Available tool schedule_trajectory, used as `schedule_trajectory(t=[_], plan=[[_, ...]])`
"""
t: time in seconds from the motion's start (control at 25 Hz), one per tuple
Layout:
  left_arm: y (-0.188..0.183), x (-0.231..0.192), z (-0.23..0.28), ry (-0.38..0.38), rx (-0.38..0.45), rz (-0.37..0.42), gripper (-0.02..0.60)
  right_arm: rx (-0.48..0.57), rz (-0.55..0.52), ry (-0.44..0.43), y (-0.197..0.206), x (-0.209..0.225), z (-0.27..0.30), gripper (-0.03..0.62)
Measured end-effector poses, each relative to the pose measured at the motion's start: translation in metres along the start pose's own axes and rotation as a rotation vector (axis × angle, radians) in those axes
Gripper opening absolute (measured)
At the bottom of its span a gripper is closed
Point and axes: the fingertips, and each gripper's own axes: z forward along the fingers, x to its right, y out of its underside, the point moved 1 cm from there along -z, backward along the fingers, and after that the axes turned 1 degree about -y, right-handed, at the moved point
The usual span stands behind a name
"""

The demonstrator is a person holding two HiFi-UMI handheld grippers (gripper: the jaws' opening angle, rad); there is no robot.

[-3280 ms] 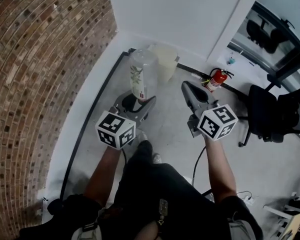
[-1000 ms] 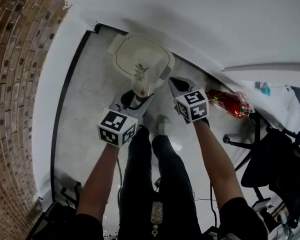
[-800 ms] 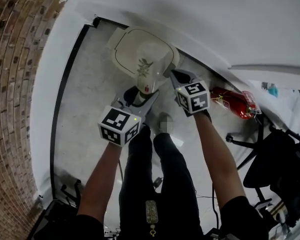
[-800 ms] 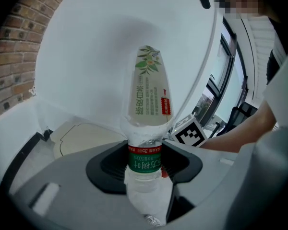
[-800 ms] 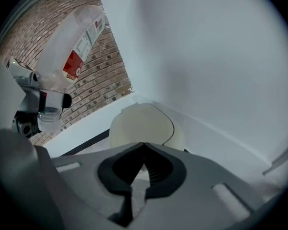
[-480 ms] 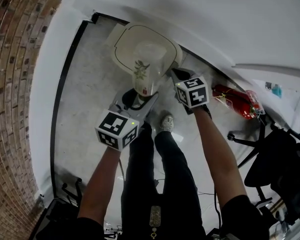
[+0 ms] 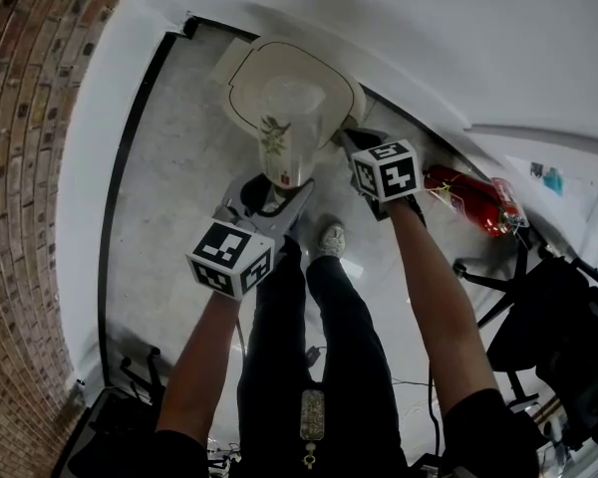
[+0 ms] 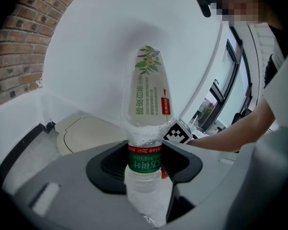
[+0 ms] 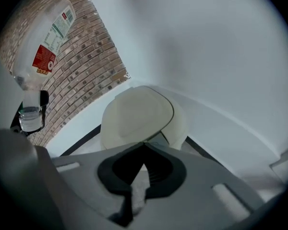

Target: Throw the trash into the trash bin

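My left gripper is shut on a clear plastic bottle with a white and green label, gripping it near the neck so its base points away. In the left gripper view the bottle stands straight out of the jaws of the left gripper, with the cream trash bin beyond it on the left. In the head view the bottle hangs over the bin, whose lid is down. My right gripper is shut with nothing in it, its tip at the near right edge of the bin's lid.
The bin stands in a corner between a brick wall and a white wall. A red fire extinguisher lies on the floor to the right. A black office chair stands further right. The person's legs and shoe are below the grippers.
The person has walked up to the bin. Over the last second the bottle has moved further over the lid and the right gripper has closed in on the lid's edge.
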Motion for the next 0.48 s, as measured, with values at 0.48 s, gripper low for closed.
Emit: schedule_trajectory(t=[0.48], plan=[[0.001, 0.022, 0.01, 0.016, -0.018, 0.043, 0.21, 0.069, 0.008, -0.039, -0.001, 0.002, -0.016, 0.002]])
